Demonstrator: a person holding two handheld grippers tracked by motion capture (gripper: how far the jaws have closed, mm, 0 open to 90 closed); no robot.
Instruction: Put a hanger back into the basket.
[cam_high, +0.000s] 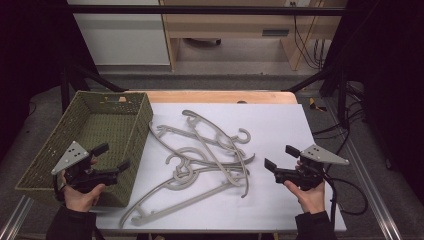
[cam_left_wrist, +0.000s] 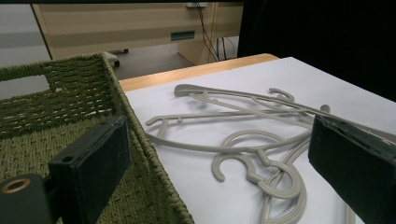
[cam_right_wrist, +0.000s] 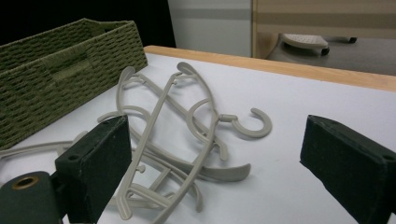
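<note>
Nearest the high camera, the person's two hands come in from the bottom edge, each holding a gripper over the near part of the table.

The left gripper (cam_high: 114, 157) hangs above the near right corner of the basket (cam_high: 47, 150), a green woven box that takes up the left end of the table. Its jaws stand wide apart with nothing between them. In the left gripper view one pad sits over the basket's inside and rim, the other over the white sheet (cam_left_wrist: 299, 79), and the basket wall (cam_left_wrist: 70, 93) runs away ahead and to the left of the jaws. The basket's floor, as far as it can be seen, holds nothing.

Just right of this gripper and ahead of it lies the pile of hangers (cam_high: 210, 155), grey plastic ones, tangled across one another on the white sheet (cam_high: 270, 125). The pile lies between the two grippers, touching neither. One hanger of the pile reaches toward the near edge of the table, close to the basket's near corner. In the left gripper view, two hooks (cam_left_wrist: 254, 170) curl into each other straight ahead between the jaws.

The right gripper (cam_high: 280, 157) hovers just right of the pile, pointing at it, jaws also wide apart and holding nothing. In the right gripper view the hangers (cam_right_wrist: 187, 130) lie ahead between the pads and toward the left one, one hook (cam_right_wrist: 254, 123) lying free on the sheet, with the basket (cam_right_wrist: 60, 70) farther off at the left.
</note>
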